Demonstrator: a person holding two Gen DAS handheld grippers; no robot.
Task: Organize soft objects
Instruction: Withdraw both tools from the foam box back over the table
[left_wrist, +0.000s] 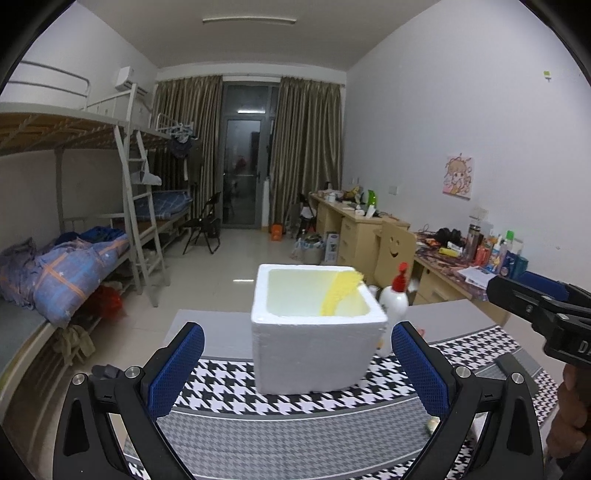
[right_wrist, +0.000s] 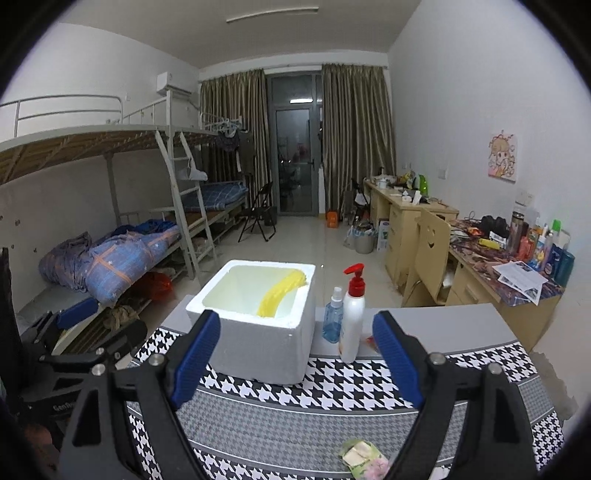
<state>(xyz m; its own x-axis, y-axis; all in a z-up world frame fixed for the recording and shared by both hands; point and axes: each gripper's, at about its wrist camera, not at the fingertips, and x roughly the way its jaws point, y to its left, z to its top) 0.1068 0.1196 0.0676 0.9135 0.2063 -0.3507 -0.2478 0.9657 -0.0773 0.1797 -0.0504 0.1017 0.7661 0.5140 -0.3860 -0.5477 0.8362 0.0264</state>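
Hovering wide open and empty, the left hand-held gripper faces the foam box holding a yellow cloth on the bench, the right hand-held gripper equally spread and empty.

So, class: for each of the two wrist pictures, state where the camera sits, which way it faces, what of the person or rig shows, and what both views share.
Left wrist: on the left gripper, facing the foam box head-on and the room behind it; its open blue fingers, the right gripper and a hand show.
Right wrist: on the right gripper, seeing the box from its right; open fingers show, the left gripper at left edge.
Shared: box, yellow cloth, white pump bottle, houndstooth mat.
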